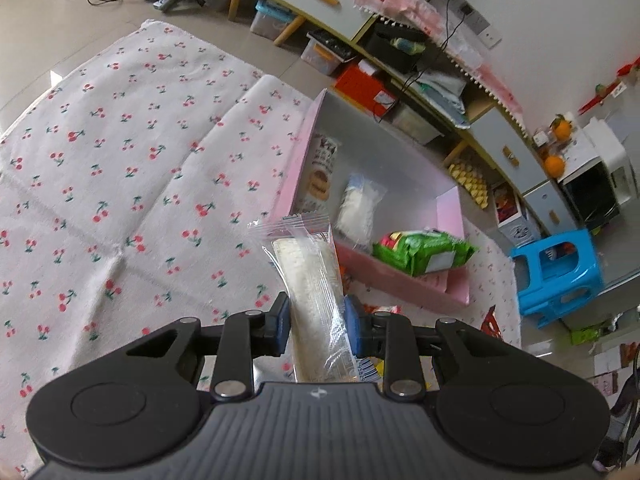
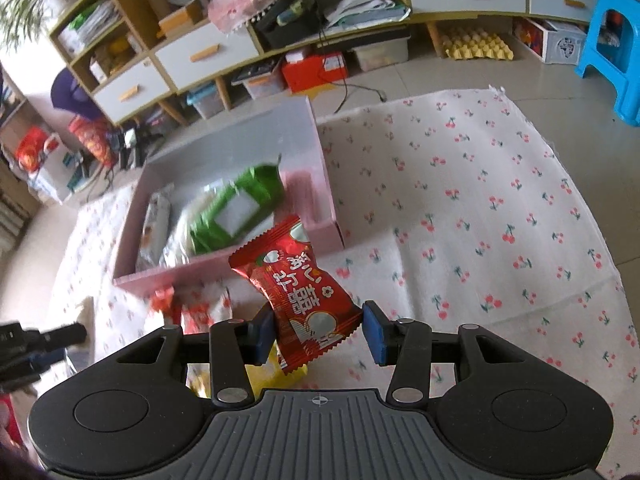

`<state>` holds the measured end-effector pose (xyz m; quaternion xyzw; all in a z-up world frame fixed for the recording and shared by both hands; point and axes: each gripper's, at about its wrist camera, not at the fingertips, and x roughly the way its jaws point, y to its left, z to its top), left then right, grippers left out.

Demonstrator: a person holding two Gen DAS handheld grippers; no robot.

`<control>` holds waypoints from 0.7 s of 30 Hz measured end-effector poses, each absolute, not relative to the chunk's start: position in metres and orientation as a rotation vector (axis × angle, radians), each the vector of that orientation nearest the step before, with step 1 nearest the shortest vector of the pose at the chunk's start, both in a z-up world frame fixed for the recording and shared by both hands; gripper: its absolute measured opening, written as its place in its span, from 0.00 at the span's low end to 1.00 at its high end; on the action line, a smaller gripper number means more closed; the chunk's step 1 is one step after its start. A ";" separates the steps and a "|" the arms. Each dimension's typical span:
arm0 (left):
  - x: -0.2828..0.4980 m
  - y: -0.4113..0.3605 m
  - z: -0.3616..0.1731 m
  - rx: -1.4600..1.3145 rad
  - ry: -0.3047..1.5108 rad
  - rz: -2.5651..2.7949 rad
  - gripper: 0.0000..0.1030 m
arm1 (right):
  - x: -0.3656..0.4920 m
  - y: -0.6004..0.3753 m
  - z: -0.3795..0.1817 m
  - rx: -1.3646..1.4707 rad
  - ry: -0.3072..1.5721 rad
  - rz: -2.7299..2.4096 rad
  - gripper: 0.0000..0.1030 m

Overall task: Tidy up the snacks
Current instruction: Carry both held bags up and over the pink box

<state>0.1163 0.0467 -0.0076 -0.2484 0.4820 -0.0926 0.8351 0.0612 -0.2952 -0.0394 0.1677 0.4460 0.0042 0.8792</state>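
Note:
My left gripper [image 1: 315,326] is shut on a long clear-wrapped pale snack bar [image 1: 310,280], held above the cherry-print cloth just short of the pink box [image 1: 404,280]. The box holds a green packet [image 1: 420,252], a clear bag of white snack [image 1: 360,208] and a cookie pack [image 1: 322,172]. My right gripper [image 2: 318,334] has its jaws wide, with a red snack packet [image 2: 298,292] between them; its left edge touches the left pad, the right pad stands apart. The pink box [image 2: 224,268] with the green packet [image 2: 236,208] lies ahead left, blurred.
Loose red and yellow snack packets [image 2: 196,316] lie on the cloth [image 2: 480,220] in front of the box. A blue stool [image 1: 556,276] stands right of the cloth. Low cabinets [image 2: 208,56] with bins and cables line the far floor. The other gripper [image 2: 36,344] shows at left.

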 end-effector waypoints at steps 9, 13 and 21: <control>0.139 0.034 -0.005 -0.549 0.959 -0.218 0.25 | 0.095 -0.298 -0.035 0.461 0.891 -0.034 0.43; 0.148 0.028 -0.003 -0.535 0.932 -0.225 0.25 | 0.108 -0.297 -0.036 0.505 0.882 -0.040 0.43; 0.188 0.014 -0.006 -0.455 0.898 -0.236 0.25 | 0.140 -0.295 -0.032 0.447 0.845 -0.062 0.43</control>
